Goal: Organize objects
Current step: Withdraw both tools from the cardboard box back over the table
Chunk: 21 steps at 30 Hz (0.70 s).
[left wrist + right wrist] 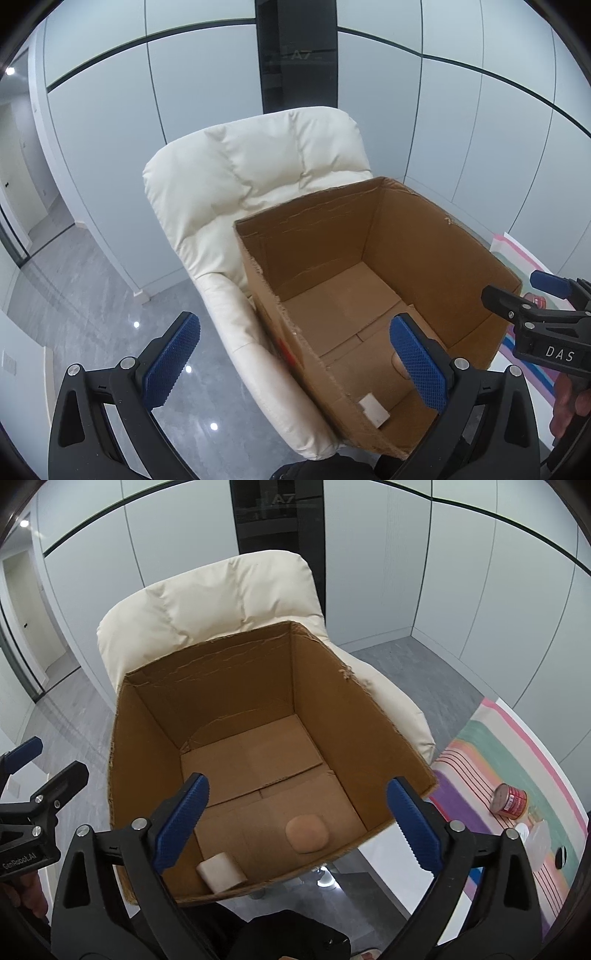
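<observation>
Both grippers, left gripper and right gripper, hover jaws released over open brown cardboard box; nudging its wall could tip it off cream padded chair.

Cream armchair, striped cloth, grey floor.

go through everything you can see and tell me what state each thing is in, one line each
cardboard box: open at the top, upright on the chair
white roll: on its side in the box
tan round object: resting on the box floor
red can: on its side on the striped mat
left gripper: open, holding nothing
right gripper: open, holding nothing
</observation>
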Available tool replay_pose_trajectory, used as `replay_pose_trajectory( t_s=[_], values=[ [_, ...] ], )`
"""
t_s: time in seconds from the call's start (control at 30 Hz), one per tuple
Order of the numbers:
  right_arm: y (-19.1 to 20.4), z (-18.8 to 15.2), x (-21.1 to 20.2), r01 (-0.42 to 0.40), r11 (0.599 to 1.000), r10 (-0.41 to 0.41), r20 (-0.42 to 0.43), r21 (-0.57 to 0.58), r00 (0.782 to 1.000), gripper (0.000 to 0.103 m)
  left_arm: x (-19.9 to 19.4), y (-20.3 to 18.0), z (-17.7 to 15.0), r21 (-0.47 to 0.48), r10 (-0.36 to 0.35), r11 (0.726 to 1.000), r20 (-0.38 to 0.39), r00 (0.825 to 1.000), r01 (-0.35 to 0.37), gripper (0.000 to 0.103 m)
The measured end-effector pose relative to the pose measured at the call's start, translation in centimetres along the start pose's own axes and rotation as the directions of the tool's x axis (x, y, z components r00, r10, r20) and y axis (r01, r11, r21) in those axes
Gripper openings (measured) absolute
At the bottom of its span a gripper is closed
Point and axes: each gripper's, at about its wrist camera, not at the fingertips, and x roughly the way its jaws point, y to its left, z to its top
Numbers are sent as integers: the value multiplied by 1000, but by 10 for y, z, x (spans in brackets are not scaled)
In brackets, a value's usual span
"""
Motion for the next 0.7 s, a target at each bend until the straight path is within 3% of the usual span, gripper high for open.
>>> replay_pose_trajectory(
  t_s=[0.7],
  values=[
    [-77,-20,-24,67,993,-69,11,101,998,100,8,-74,9,70,-75,995,-6,997,76,103]
  ],
)
